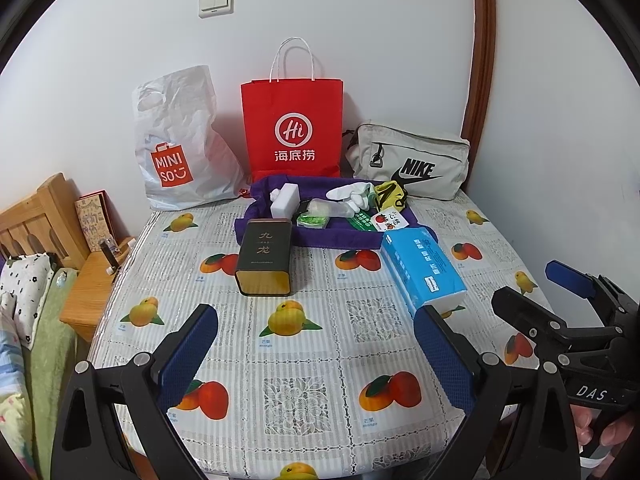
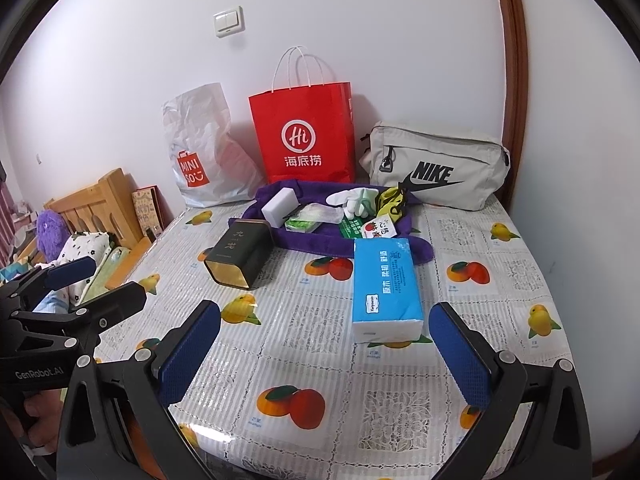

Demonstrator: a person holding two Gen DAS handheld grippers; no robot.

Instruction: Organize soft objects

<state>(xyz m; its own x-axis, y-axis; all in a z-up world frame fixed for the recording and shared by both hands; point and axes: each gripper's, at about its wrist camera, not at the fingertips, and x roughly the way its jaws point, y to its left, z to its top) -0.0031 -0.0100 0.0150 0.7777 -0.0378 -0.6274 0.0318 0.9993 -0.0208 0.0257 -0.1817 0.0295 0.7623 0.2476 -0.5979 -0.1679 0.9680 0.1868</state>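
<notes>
The blue tissue pack (image 2: 387, 286) lies flat on the tabletop (image 2: 320, 360) just ahead of the right hand-held gripper (image 2: 325, 354), whose blue pads stand spread and empty; the left hand-held gripper (image 1: 316, 354) is likewise spread, the pack ahead to its right. It should be light and squashy with slippery film, so pinch it gently across its narrow white near end.

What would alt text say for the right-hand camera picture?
Open tongs hover over a fruit-print tablecloth, facing a blue tissue pack, a dark tin on its side and a purple cloth tray of small items. Three bags stand against the wall.
</notes>
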